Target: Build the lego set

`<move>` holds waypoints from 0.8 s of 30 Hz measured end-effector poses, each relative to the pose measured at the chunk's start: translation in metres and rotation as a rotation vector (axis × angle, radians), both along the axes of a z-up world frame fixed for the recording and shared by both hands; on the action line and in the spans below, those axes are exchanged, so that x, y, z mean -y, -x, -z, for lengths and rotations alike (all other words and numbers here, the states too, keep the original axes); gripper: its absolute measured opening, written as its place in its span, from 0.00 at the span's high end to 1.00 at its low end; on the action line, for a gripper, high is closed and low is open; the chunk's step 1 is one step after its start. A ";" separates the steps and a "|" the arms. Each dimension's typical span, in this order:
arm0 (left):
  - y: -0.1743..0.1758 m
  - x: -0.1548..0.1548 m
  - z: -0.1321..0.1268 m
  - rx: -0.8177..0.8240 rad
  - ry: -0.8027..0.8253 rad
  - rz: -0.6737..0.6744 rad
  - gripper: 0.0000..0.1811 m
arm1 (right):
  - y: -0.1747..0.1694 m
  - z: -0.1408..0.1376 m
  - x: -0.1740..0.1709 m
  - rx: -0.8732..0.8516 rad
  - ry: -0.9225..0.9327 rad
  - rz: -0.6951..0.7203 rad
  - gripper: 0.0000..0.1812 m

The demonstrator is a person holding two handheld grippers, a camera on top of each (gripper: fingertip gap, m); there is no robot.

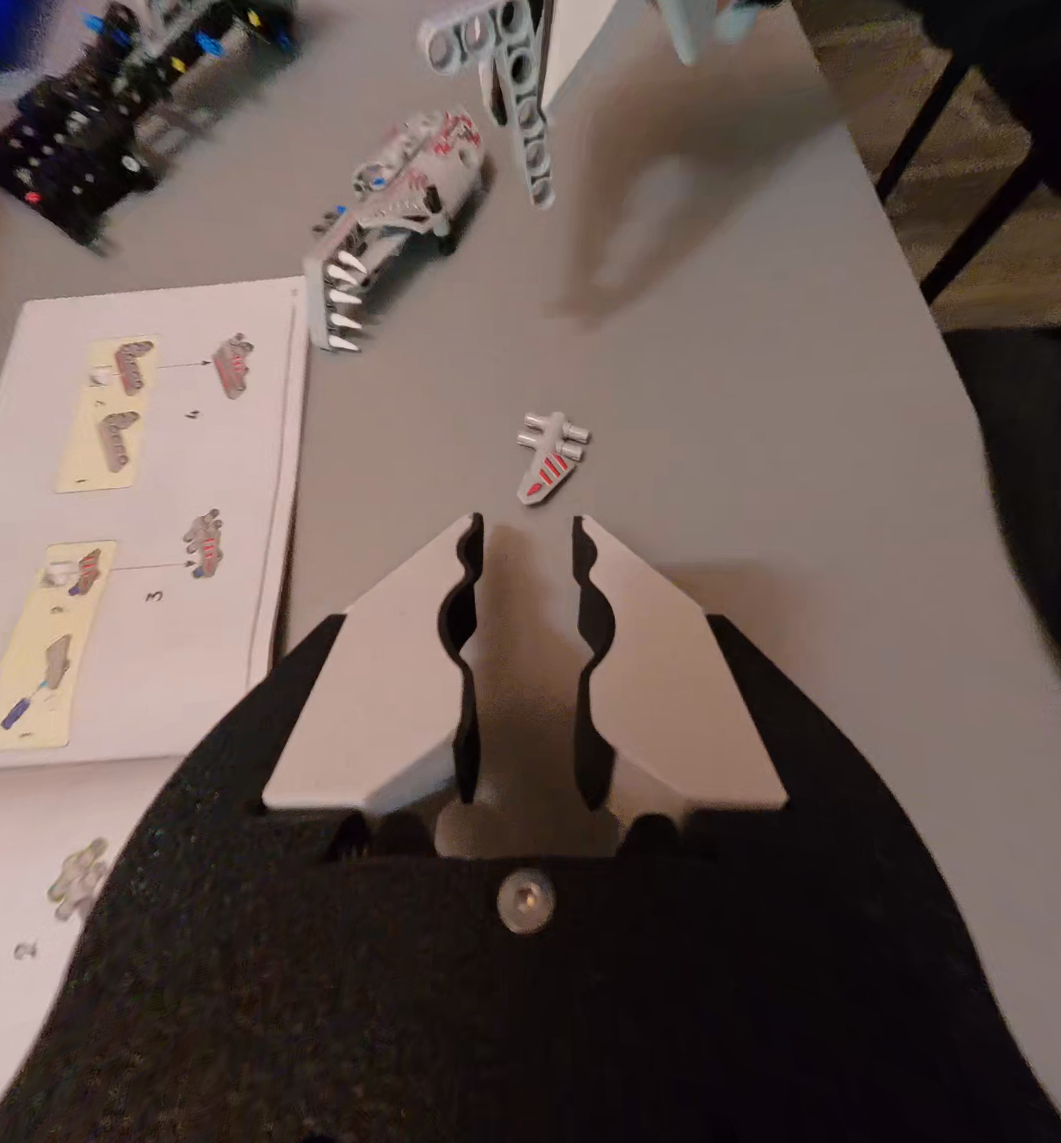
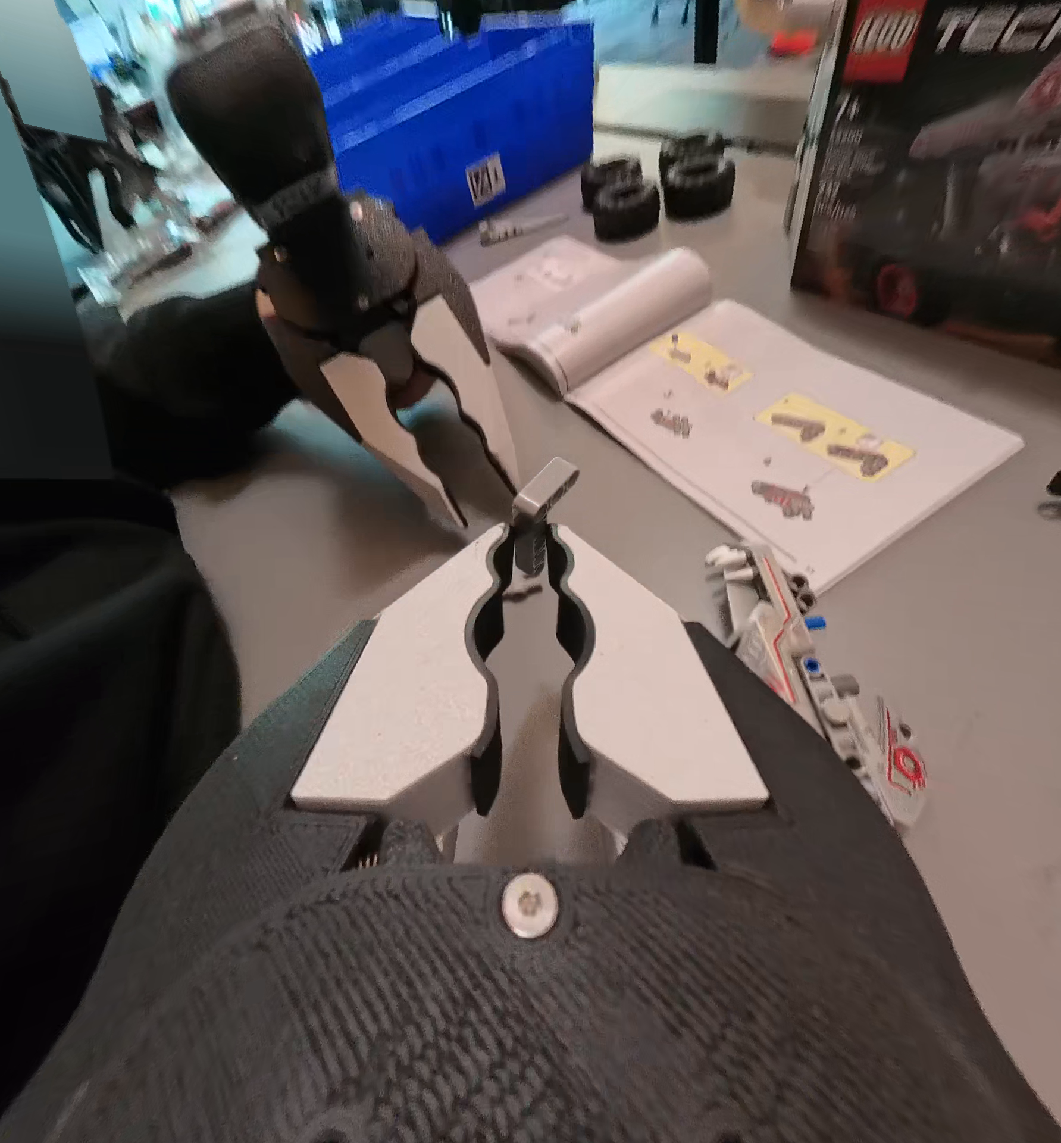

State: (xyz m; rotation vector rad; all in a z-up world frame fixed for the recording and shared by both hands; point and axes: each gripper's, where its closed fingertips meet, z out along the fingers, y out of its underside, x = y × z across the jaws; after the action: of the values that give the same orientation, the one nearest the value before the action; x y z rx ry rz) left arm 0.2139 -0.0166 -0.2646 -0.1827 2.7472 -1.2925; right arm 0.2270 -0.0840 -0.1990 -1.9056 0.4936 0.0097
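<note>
Our right claw [image 2: 531, 544] grasps a grey angled beam [image 2: 537, 526], long axis upright, bent tip leaning right. Our left claw [image 1: 528, 532] stands released above the worktop [image 1: 732, 464]; the striped grey piece [image 1: 549, 461] lies ahead, pins pointing away. The set's box [image 2: 960, 161] bears printed branding.

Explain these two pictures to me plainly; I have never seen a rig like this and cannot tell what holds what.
A person holds two handheld pincers, each with its own camera looking along its fingers. The left wrist view shows the open left gripper above a small grey finned piece with red stripes on the grey table. The right wrist view shows the right gripper pinching a grey bent beam. Nearby lie the open instruction booklet, a grey toothed assembly, black tyres and the set's box.
</note>
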 end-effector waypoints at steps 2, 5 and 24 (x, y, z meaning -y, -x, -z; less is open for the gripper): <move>0.001 0.006 0.006 -0.019 -0.017 0.025 0.86 | 0.002 0.016 0.005 -0.016 0.096 -0.008 0.95; 0.005 0.014 0.014 -0.102 -0.060 0.035 0.86 | 0.004 0.028 0.008 0.017 0.188 -0.012 0.95; 0.021 0.029 -0.062 1.677 -0.269 0.355 0.90 | 0.018 0.042 0.001 0.148 0.346 -0.116 0.95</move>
State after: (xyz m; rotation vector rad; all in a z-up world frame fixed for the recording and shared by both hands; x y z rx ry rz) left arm 0.1930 -0.0459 -0.2025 0.9606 1.3836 -0.5015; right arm 0.2088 -0.0851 -0.2408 -2.2520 0.2971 -0.1486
